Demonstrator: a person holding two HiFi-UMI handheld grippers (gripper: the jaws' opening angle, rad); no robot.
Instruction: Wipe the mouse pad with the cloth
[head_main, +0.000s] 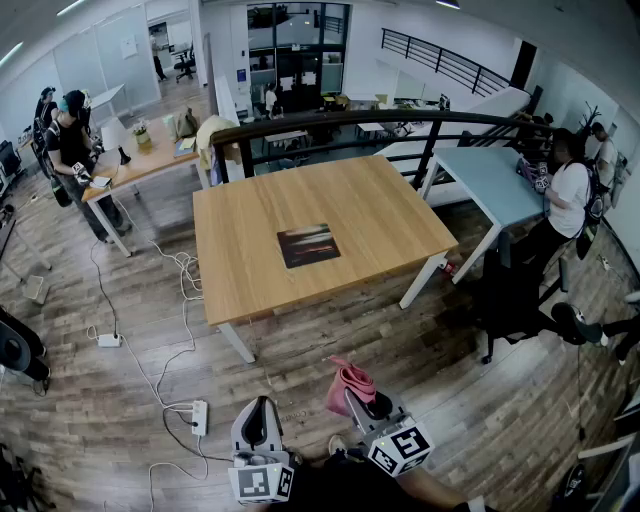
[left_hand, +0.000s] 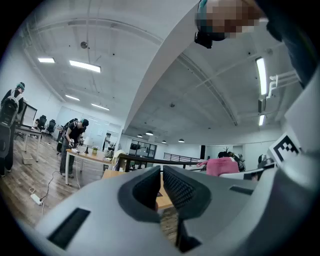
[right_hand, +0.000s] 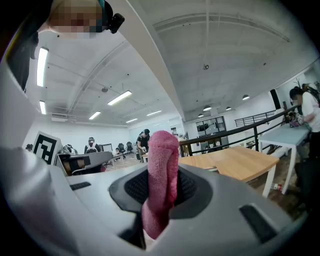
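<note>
The mouse pad (head_main: 308, 245) is lying flat near the middle of the wooden tabletop (head_main: 350, 195), a little closer to the near edge than to the far one, and nothing is touching it. It is showing a dark, streaked print. No other thing is sitting on this tabletop.

The pink cloth (head_main: 350, 384) is hanging well short of the near edge, out over the wooden floor (head_main: 300, 345). The right tongs (head_main: 356, 397) are clenching it: in the right gripper view the cloth (right_hand: 162, 155) is standing up as a folded roll between the two dark pads, with its lower end drooping below the right tongs (right_hand: 160, 192).

The left tongs (head_main: 258, 408) are hovering beside them, nearer the person's body. In the left gripper view the left tongs (left_hand: 161, 186) are showing their jaws drawn together, with only a thin slit between them and nothing in it.

Cables and a white power strip (head_main: 199, 417) are trailing across the floor off the tabletop's left edge. A black chair (head_main: 510, 300) is standing off the right corner, beside a light-blue table (head_main: 490, 180) where a person in white (head_main: 570, 195) is working. Another person (head_main: 72, 135) is bending over a desk at the far left.
</note>
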